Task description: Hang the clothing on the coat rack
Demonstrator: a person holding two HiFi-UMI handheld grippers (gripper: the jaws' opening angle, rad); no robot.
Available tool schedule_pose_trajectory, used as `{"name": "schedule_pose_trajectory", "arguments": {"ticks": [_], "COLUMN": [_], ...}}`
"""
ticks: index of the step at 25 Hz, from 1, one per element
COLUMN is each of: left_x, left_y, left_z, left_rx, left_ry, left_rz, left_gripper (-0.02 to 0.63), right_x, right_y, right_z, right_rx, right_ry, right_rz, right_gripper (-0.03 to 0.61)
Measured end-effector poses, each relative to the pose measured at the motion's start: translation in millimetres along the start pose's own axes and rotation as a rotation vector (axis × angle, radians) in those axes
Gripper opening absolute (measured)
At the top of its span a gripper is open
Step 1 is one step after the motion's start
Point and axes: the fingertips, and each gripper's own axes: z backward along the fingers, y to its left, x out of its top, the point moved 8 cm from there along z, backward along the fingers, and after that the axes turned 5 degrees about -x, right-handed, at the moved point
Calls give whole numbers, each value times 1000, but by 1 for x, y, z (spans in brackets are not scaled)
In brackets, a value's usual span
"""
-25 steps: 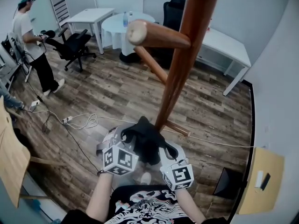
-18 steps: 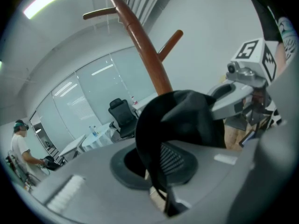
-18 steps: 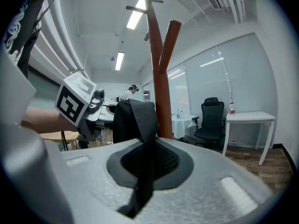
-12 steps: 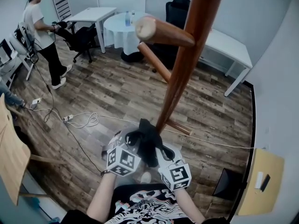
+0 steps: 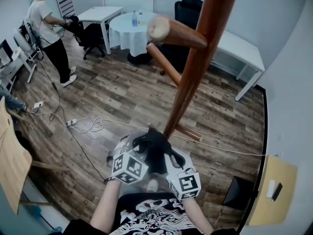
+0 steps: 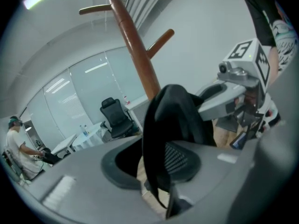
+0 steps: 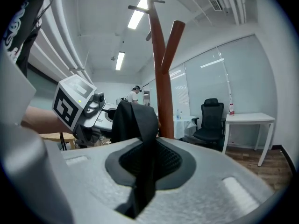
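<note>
A black garment [image 5: 155, 151] is bunched between my two grippers, low in the head view, just in front of the foot of the brown wooden coat rack [image 5: 193, 77]. A peg [image 5: 176, 32] of the rack juts out overhead to the left. My left gripper [image 5: 138, 147] has the cloth [image 6: 173, 120] folded between its jaws, which are opening. My right gripper [image 5: 171, 156] pinches a strip of the same cloth [image 7: 135, 120], and its jaws are opening too. Each gripper view shows the rack's pole [image 7: 163, 87] rising behind the garment.
A person [image 5: 49, 28] stands at the far left by an office chair [image 5: 90, 33]. White tables [image 5: 239, 48] and a round table [image 5: 129, 31] line the back. Cables [image 5: 83, 126] trail over the wood floor. A rack foot [image 5: 188, 132] reaches right.
The grippers and the garment have stayed almost in place at the rack's foot. The person at the far left has walked further back.
</note>
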Motion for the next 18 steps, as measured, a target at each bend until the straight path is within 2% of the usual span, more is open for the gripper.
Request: {"name": "schedule_pose_trajectory", "arguments": {"ticks": [7,12,18], "left_x": [-1,-7,-8], "left_y": [2,3,0], "left_z": [4,12,19], "left_rx": [-30,-55,-72], "left_ry": [-3,-21,-34], "left_rz": [17,77,98], "left_gripper": [104,149,156], "right_x": [4,7,8], "right_y": [3,4,6], "right_z": [6,12,18], "right_rx": [-5,-6,-2], "right_ry": [-10,-28,-49], "right_rz": [-12,-14,-36], "right_gripper": [61,63,101]}}
